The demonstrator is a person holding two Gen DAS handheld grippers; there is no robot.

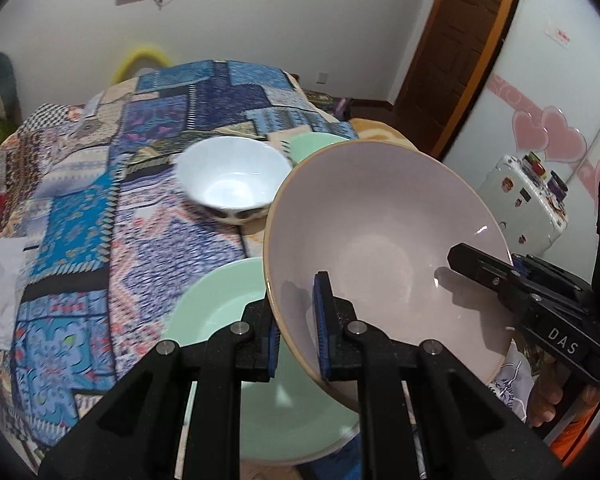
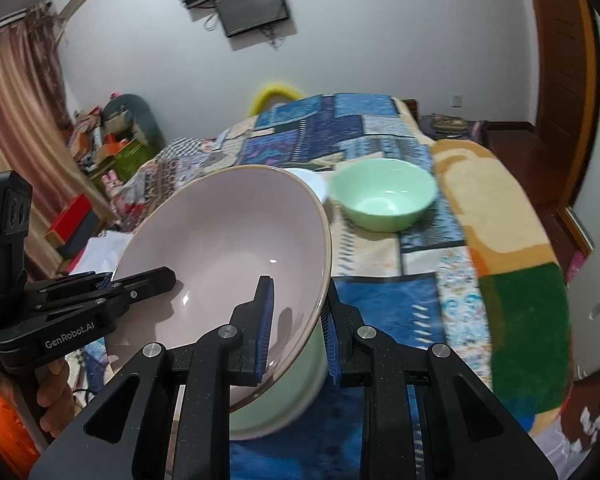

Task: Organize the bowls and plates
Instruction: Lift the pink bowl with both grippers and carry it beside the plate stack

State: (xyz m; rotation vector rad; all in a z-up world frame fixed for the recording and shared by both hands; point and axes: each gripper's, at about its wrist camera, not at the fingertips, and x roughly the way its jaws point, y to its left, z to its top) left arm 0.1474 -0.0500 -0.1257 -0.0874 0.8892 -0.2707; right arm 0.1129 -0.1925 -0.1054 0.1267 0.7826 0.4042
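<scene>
A large pale pink bowl (image 1: 380,248) hangs tilted in the air, held by both grippers at opposite sides of its rim. My left gripper (image 1: 298,332) is shut on the near left rim, one pad inside and one outside. My right gripper (image 2: 298,328) is shut on the opposite rim the same way. Each gripper shows in the other's view: the right gripper (image 1: 496,276) and the left gripper (image 2: 140,280). Under the bowl a mint green plate (image 1: 216,312) lies on the patchwork bedcover (image 1: 80,208). Farther back sit a white bowl (image 1: 232,184) and a mint green bowl (image 2: 384,196).
A white suitcase (image 1: 528,200) with stickers stands right of the bed, before a wardrobe with pink hearts. A white cloth (image 1: 0,280) lies at the bed's left edge. Boxes and clutter (image 2: 112,148) fill the floor on the left. A person's hand (image 2: 52,392) grips the left handle.
</scene>
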